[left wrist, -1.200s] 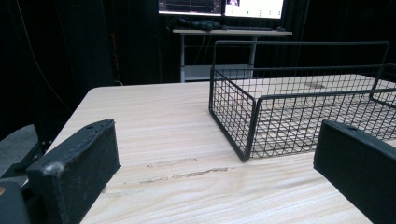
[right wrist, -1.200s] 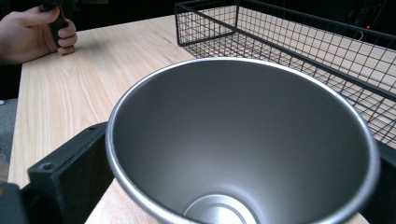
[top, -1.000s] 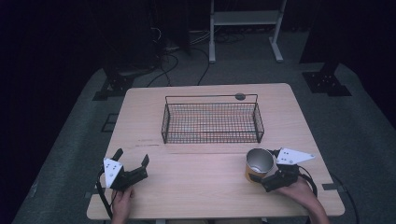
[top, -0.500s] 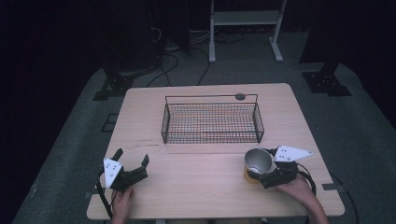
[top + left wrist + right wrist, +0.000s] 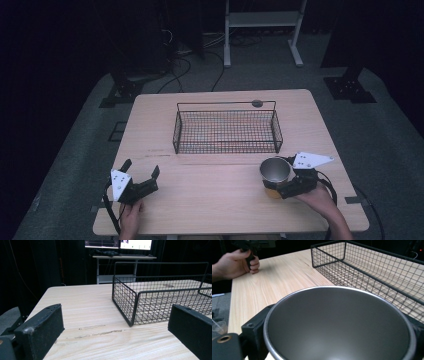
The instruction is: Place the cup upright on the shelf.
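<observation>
1. Right tool [image 5: 286, 184] sits near the right front corner of the worktop [image 5: 215, 200]. Its two black jaws pinch a metal cup [image 5: 275, 171], one jaw on each side.
2. The cup is shiny grey inside and has a yellow-brown band low on its outside. It stands up straight with its open mouth up.
3. In the right gripper view the cup's round mouth [image 5: 339, 325] is very big and close, and a black jaw hugs its left side.
4. The cup is just in front of the wire basket [image 5: 226, 131], near the basket's right front corner. It is outside the basket and does not touch it.
5. A hand [image 5: 318, 199] holds the right tool from behind. A white three-cornered plate sits on top of the tool.
6. The left tool [image 5: 140, 176] is near the left front corner of the worktop. Its jaws are spread wide, with bare wood between them.
7. In the left gripper view the two black jaws stand far apart, and the basket [image 5: 160, 302] lies ahead and a bit to the right.
8. The other hand [image 5: 131, 216] grips the left tool from below. In the right gripper view this hand [image 5: 235, 261] shows far off at the top left.
9. The basket is black wire and sits in the middle of the worktop, toward the back.
10. A small dark round thing [image 5: 257, 103] lies on the wood just behind the basket.
</observation>
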### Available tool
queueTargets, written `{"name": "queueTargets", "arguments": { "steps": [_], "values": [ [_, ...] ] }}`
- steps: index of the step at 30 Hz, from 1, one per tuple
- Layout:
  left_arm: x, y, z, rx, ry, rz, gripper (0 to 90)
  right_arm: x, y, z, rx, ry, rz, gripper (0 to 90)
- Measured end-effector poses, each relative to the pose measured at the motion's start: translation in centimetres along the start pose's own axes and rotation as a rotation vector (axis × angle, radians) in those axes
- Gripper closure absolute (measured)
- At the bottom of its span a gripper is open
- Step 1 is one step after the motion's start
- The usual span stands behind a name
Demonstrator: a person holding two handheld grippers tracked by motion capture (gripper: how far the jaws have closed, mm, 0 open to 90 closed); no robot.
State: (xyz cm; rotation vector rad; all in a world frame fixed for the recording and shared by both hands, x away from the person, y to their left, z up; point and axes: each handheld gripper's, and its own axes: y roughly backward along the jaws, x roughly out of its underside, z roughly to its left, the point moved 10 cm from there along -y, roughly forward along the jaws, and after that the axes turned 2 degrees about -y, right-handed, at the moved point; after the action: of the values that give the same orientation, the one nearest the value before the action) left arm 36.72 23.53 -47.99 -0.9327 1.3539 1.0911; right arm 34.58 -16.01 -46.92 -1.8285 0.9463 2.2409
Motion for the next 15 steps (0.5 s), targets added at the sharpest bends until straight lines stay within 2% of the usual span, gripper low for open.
{"name": "queueTargets", "arguments": {
  "steps": [15],
  "values": [
    [0.0,0.0,0.0,0.001,0.004,-0.002,0.0,-3.9,-1.9,0.0,-0.065,0.014,0.004,8.3]
  ]
}}
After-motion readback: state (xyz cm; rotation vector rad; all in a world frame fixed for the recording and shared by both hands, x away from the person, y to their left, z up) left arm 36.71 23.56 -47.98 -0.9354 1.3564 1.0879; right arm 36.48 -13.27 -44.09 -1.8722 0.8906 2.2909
